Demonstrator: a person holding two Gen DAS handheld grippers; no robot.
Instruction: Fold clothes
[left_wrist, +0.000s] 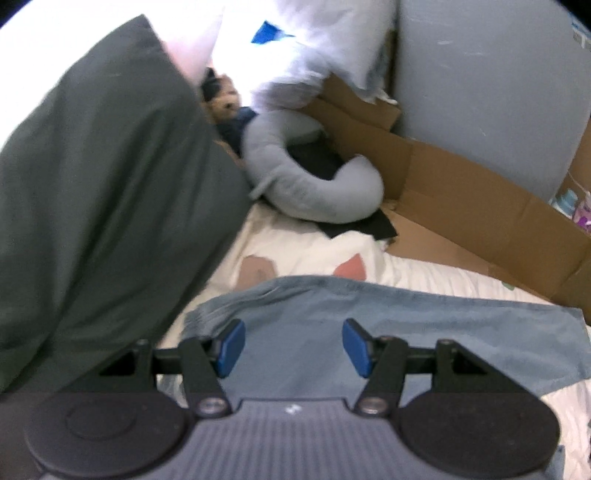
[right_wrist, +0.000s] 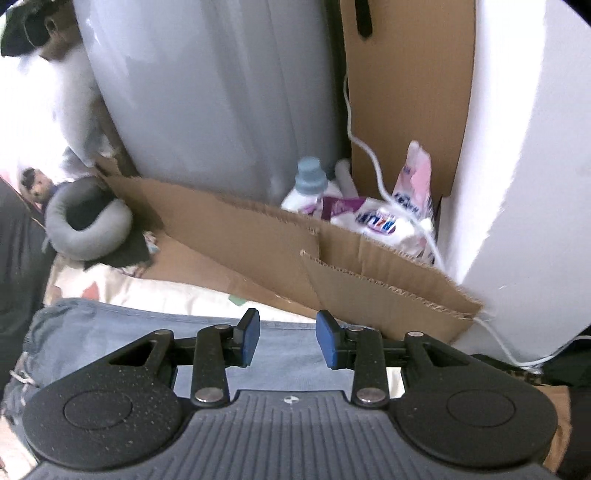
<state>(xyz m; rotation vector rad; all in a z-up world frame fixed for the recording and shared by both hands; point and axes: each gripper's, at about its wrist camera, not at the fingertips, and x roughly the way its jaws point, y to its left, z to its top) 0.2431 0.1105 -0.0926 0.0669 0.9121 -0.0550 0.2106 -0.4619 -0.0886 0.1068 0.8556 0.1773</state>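
Claws empty; detergent bottle right-view only

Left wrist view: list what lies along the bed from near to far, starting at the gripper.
left gripper → blue denim garment → white patterned sheet → grey curved pillow → stuffed toy

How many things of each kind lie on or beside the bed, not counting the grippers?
Blue denim garment: 1
Dark green pillow: 1
Grey curved neck pillow: 1
Brown cardboard sheet: 1
White bottle with blue cap: 1
Total: 5
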